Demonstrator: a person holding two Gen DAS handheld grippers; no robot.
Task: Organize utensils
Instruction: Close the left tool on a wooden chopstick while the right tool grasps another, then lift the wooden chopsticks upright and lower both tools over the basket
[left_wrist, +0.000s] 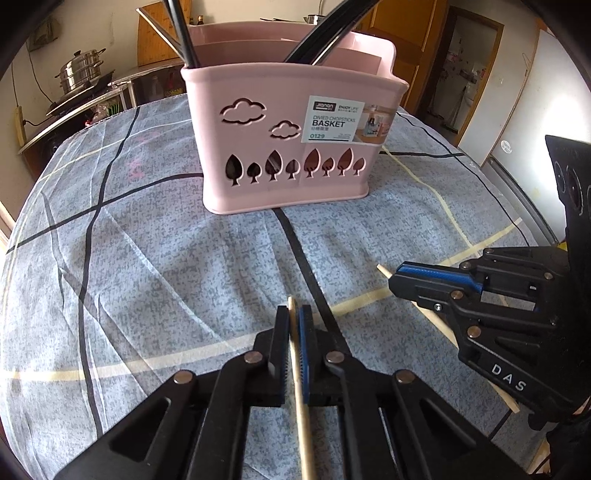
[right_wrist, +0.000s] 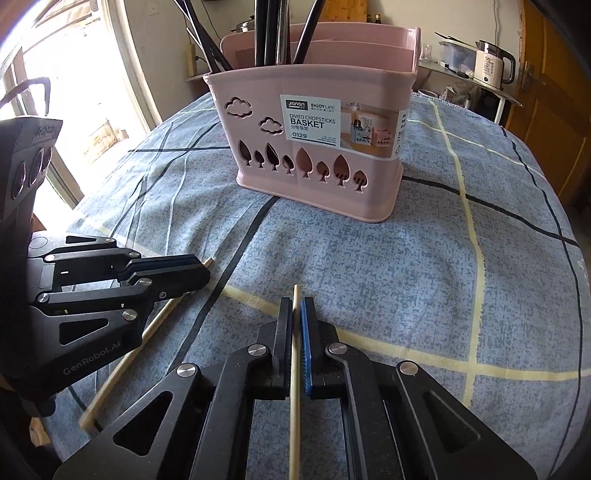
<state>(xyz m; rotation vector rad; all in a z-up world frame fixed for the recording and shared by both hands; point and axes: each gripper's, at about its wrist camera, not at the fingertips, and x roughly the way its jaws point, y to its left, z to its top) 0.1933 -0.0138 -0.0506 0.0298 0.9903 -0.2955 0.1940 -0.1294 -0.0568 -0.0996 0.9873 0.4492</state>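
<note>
A pink divided chopsticks basket (left_wrist: 288, 147) (right_wrist: 321, 147) stands upright on the table, with dark-handled utensils (right_wrist: 271, 33) sticking out of its compartments. In the left wrist view my left gripper (left_wrist: 294, 314) is shut on a pale wooden chopstick (left_wrist: 304, 424) that lies along its fingers, tip just past the pads. My right gripper (right_wrist: 296, 306) is likewise shut on a second wooden chopstick (right_wrist: 294, 406). Each gripper shows in the other's view: the right one (left_wrist: 397, 280) with its chopstick (left_wrist: 508, 401), the left one (right_wrist: 203, 271) with its chopstick (right_wrist: 125, 369). Both sit low over the cloth, in front of the basket.
A blue-grey checked cloth (left_wrist: 147, 258) covers the rounded table, whose edges fall away on all sides. A steel steamer pot (left_wrist: 79, 72) stands on a counter behind at the left. A white kettle (right_wrist: 493, 64) sits on a shelf at the back right.
</note>
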